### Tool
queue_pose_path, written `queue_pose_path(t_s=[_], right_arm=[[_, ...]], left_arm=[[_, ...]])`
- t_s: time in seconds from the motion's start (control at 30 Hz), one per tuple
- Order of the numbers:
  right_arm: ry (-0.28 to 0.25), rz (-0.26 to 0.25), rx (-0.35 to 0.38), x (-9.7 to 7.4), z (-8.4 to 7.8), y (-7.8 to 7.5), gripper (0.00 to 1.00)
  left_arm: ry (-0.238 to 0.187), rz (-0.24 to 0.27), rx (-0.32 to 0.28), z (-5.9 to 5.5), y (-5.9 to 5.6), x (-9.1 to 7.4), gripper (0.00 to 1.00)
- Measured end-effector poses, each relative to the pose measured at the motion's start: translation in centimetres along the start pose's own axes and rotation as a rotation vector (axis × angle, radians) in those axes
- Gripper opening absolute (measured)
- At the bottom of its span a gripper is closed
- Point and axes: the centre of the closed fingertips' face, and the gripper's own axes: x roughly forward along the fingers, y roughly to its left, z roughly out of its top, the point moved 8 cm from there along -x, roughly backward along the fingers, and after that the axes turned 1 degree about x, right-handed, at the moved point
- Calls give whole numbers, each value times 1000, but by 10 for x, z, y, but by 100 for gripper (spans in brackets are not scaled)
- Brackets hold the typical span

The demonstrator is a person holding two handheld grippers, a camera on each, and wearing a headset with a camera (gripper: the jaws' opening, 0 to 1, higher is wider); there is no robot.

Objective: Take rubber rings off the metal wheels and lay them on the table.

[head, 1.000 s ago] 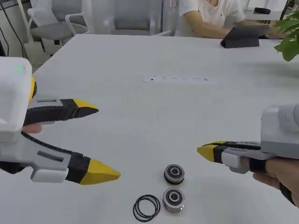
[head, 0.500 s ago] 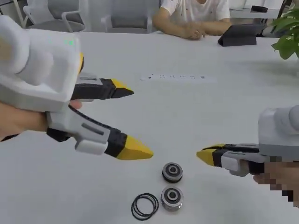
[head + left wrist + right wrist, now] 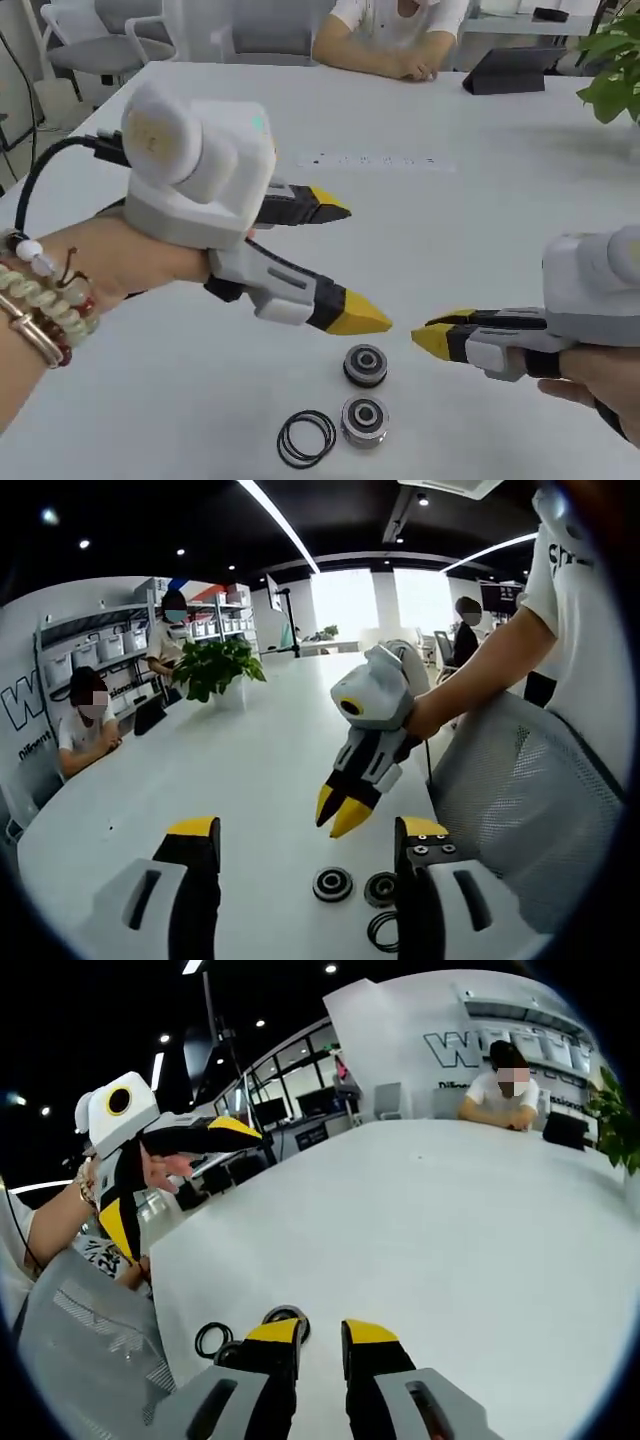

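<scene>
Change: L gripper [image 3: 345, 263] has swung in from far left. Its lower tip now hangs just above the wheels. R gripper [image 3: 430, 337] keeps approx. same spot, just right of them.
L jaws: wide open, empty.
R jaws: narrow gap, nothing between.
Far wheel [image 3: 366, 364]: on table [image 3: 450, 230], dark band round rim, so ring prob. still fitted.
Near wheel [image 3: 364, 419]: close beside far wheel, rim looks bare metal.
Rubber rings [image 3: 307, 438]: loose, overlapping, flat on table just left of near wheel.
Step (est.): approach to far wheel. One wheel seems done, one left.
Next (est.): steady far wheel w/ one gripper. Lower the other, nip the rubber edge only, peel off, lay by the loose rings.
</scene>
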Motion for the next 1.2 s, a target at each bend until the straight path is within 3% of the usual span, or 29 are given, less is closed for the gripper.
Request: queue_pose_path(t_s=[0.17, 0.4, 0.53, 0.63, 0.73, 0.87, 1.07, 1.2], right_arm=[[12, 9, -13, 2, -1, 1, 14], [28, 21, -21, 5, -4, 4, 15], [40, 32, -30, 7, -6, 5, 15], [54, 43, -40, 9, -8, 9, 15], [72, 51, -54, 12, -10, 11, 15], [100, 62, -72, 15, -15, 14, 15], [136, 75, -88, 22, -24, 20, 17], [136, 62, -94, 27, -27, 21, 24]], left_arm=[[-14, 31, -29, -14, 3, 11, 63], [5, 39, -67, -41, -8, 24, 50], [47, 3, -65, -57, -16, 31, 42], [53, 2, -97, -67, -17, 37, 41], [86, 13, -94, -75, -18, 41, 37], [78, 9, -125, -79, -19, 43, 32], [92, -3, -114, -81, -23, 45, 24], [110, -5, -109, -84, -24, 46, 19]])
